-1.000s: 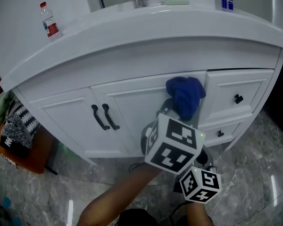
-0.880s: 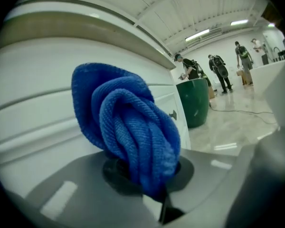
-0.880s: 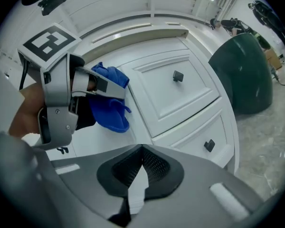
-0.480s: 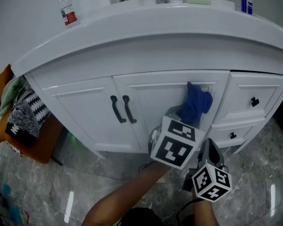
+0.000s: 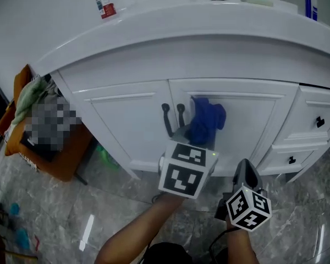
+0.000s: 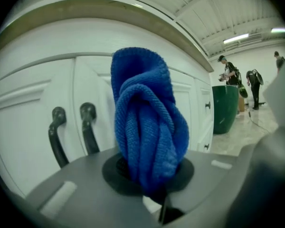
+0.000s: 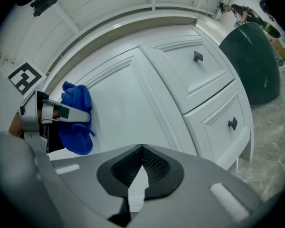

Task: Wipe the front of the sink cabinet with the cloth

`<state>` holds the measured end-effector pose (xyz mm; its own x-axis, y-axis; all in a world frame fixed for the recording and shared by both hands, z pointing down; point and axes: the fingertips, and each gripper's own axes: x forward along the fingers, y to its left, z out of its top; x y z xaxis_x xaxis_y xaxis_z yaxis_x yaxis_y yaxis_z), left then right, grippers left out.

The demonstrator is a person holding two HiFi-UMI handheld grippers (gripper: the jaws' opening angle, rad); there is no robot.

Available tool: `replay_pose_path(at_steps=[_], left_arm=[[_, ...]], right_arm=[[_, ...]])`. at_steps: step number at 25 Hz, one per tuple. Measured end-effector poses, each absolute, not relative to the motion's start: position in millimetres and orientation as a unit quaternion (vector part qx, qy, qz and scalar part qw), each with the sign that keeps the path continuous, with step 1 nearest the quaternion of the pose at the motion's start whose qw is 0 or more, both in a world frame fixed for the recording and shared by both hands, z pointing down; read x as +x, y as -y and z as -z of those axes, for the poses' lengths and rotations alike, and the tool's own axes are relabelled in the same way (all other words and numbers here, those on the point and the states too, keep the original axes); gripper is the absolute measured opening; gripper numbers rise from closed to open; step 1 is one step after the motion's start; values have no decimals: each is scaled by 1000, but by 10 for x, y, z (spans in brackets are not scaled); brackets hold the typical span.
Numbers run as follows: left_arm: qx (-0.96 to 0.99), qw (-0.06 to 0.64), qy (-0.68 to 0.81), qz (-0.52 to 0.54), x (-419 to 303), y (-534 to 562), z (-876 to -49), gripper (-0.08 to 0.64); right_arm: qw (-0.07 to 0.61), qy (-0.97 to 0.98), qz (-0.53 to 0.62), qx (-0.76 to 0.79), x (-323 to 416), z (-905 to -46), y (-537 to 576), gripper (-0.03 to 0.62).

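Observation:
The white sink cabinet (image 5: 126,120) fills the head view, with two doors and a pair of black door handles (image 5: 172,119) at their meeting edge. A bunched blue cloth (image 5: 205,120) is pressed against the right door just right of those handles. My left gripper (image 5: 193,135) is shut on the blue cloth (image 6: 147,132), which stands up between its jaws. My right gripper (image 5: 246,181) hangs lower right, shut and empty, away from the door (image 7: 128,103). In the right gripper view the blue cloth (image 7: 76,115) shows at left on the door.
Drawers with black knobs (image 5: 319,122) sit at the cabinet's right. A bottle (image 5: 104,1) stands on the countertop. An orange seat with clothes (image 5: 38,131) is at left. A green bin (image 7: 256,61) and people (image 6: 232,75) stand far off. Grey marble floor (image 5: 71,219) lies below.
The blue cloth and my left gripper have slid left along the door, from near the drawers to beside the black handles. The right gripper trailed along below.

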<state>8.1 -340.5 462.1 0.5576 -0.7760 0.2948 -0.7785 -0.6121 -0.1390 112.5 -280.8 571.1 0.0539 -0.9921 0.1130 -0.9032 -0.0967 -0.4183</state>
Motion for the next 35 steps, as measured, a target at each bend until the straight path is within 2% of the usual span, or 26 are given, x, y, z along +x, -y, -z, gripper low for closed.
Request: replay_pose_path(at_steps=[2,8,13,16,20,27,35], left_arm=[[880,14,445,-164,-34,3386,-4631,38],[869,-26,460,-178,-349,3261,-4562,37],[848,-15,503,-166,-823,3316,-4521,38],[828,19,539,-154,-1215,3500,-4546,38],[795,28,580,-176,-1637,3719,-4701,38],[782,-16,590,-201,-1813,3775,-4780,38],[742,-12,642,-194,-2376,3845,-4881,40]], right_arm=[[111,-666,182,-715,1042,-5723,2846,-3],[116,-665,197,-711,890,-5788,2918,-3],[117,-676,200,-700,678,-5782,2915,-3],[112,-683,196,-695,595,-5770,2923,-3],[111,-684,197,-693,568,-5798,2938,-3],[103,-686,191,-694,536,-5818,2968,-3],[100,-686,187,-695,557,-5799,2954,-3]])
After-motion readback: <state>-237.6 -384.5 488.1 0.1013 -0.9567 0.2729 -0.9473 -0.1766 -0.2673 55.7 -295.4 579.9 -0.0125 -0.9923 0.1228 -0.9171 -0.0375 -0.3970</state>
